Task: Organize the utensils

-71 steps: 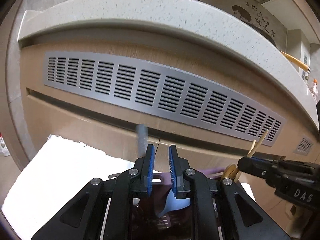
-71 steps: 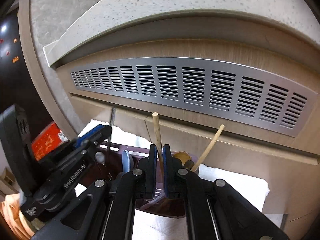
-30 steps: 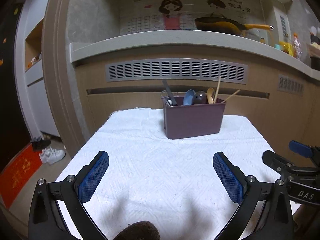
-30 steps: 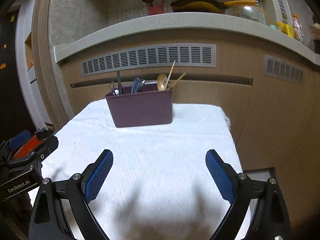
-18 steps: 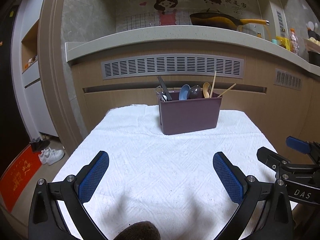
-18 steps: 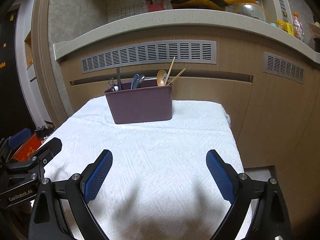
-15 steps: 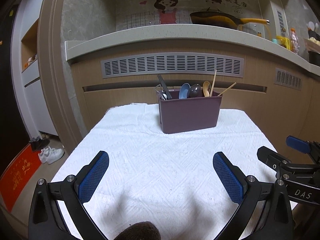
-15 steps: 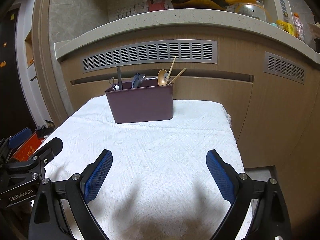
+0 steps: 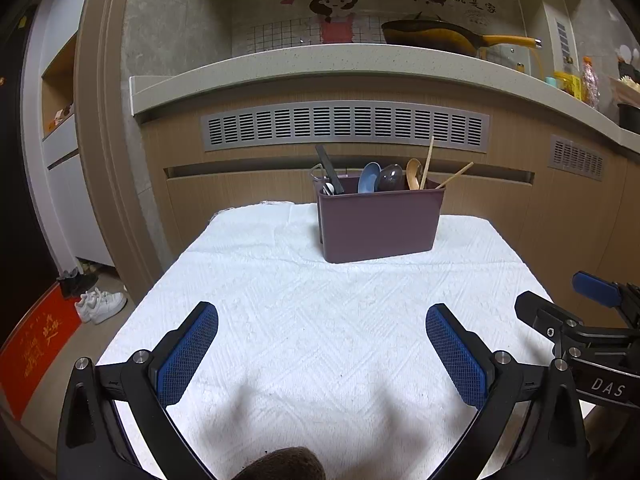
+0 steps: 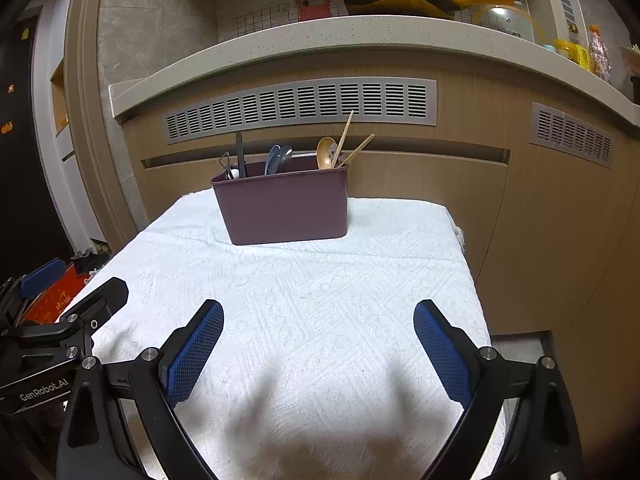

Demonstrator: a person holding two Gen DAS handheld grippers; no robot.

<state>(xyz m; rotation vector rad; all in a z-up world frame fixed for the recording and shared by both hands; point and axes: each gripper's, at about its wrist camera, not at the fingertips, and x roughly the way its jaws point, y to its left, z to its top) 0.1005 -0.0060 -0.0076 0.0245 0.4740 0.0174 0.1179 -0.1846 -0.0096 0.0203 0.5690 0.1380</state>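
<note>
Two grippers, both yours, hover low over the near end of a table covered in a white towel (image 9: 320,320). The left gripper (image 9: 322,344) has its blue-padded fingers spread wide with nothing between them. The right gripper (image 10: 318,340) is spread just as wide and is also empty.

The thing the task turns on is a maroon utensil caddy (image 9: 379,222), standing upright at the far end of the towel, close to the wooden cabinet front behind it. It lies straight ahead of both sets of fingers and well apart from them, with bare towel between. From the left wrist view it sits slightly right of centre; from the right wrist view it sits slightly left of centre (image 10: 285,208). So it lies between your two hands, and neither looks clearly nearer.

Its long side runs left to right, facing you. Utensils stand in it: a dark handle (image 9: 330,172) at the left end, a blue spoon (image 9: 369,177) and a dark spoon in the middle, and a wooden spoon (image 9: 414,173) with chopsticks (image 9: 427,160) leaning at the right end.

No utensil is visible on the towel, so the sorting looks complete. If you reach again, the move is forward and slightly inward.
</note>
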